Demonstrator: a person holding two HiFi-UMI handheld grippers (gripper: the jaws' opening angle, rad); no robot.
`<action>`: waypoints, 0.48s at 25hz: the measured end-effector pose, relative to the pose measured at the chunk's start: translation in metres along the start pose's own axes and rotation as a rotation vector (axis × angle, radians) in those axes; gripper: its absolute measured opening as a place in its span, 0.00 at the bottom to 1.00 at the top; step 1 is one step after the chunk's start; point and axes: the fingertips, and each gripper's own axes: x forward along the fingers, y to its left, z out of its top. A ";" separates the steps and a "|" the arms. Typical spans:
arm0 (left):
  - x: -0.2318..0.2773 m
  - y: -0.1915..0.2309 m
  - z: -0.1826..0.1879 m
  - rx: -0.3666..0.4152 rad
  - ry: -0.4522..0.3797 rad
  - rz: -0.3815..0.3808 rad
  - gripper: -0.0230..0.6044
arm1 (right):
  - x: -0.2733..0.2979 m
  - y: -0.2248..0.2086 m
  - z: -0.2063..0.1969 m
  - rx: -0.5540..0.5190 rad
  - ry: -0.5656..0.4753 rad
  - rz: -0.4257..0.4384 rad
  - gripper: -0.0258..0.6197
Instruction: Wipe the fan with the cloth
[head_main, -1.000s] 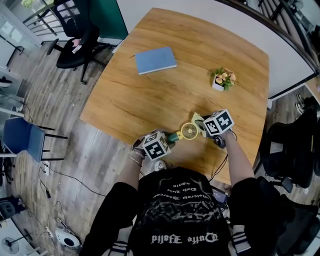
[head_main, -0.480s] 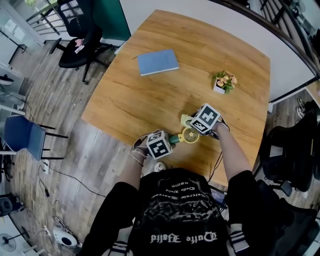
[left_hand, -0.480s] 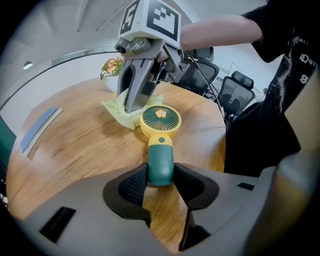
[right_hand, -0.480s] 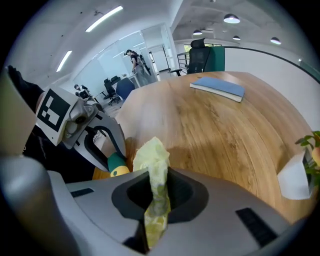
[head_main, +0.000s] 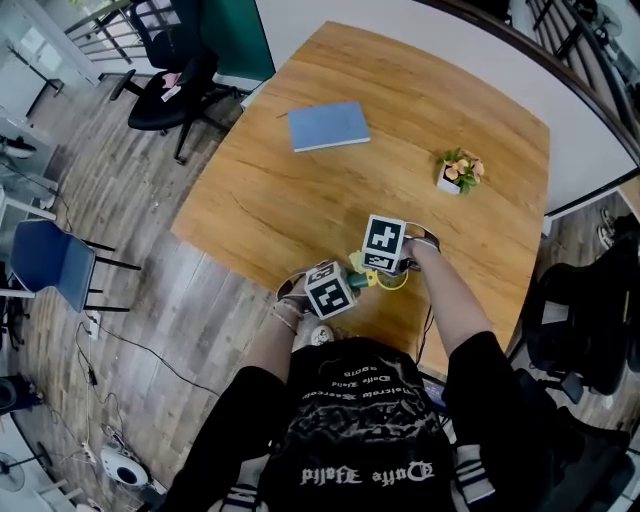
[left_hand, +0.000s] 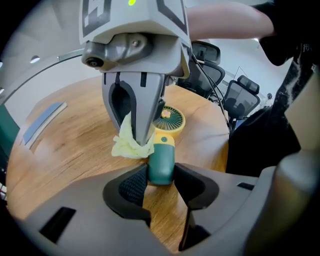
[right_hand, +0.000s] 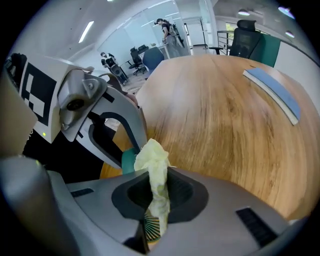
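Observation:
A small hand fan lies on the wooden table (head_main: 420, 110) near its front edge. My left gripper (left_hand: 161, 181) is shut on its green handle (left_hand: 161, 162), and the yellow head with its grille (left_hand: 170, 119) points away from me. My right gripper (right_hand: 157, 192) is shut on a pale yellow cloth (right_hand: 155, 167) and points steeply down, pressing it where handle and head meet. The cloth (left_hand: 129, 144) bunches at the right gripper's tips. In the head view both marker cubes sit close together, the left gripper (head_main: 347, 284) beside the right gripper (head_main: 374, 268), and only the fan's rim (head_main: 398, 282) shows.
A blue notebook (head_main: 329, 125) lies at the table's far left. A small potted plant (head_main: 460, 170) stands at the far right. Office chairs (head_main: 180, 70) stand on the floor beyond the table's left corner, another chair (head_main: 575, 320) at the right.
My right gripper has moved left across the fan's head toward the left gripper and rolled, dragging the cloth along. The left gripper and fan have stayed put.

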 end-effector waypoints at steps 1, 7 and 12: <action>0.000 0.000 0.000 -0.001 -0.001 0.005 0.33 | 0.001 0.001 0.001 0.008 0.001 0.005 0.11; 0.000 0.002 -0.001 -0.044 -0.021 0.012 0.33 | 0.003 0.005 0.014 0.101 -0.028 0.019 0.11; -0.002 0.001 -0.001 -0.061 -0.036 0.028 0.33 | -0.001 0.011 0.018 0.209 -0.061 0.059 0.11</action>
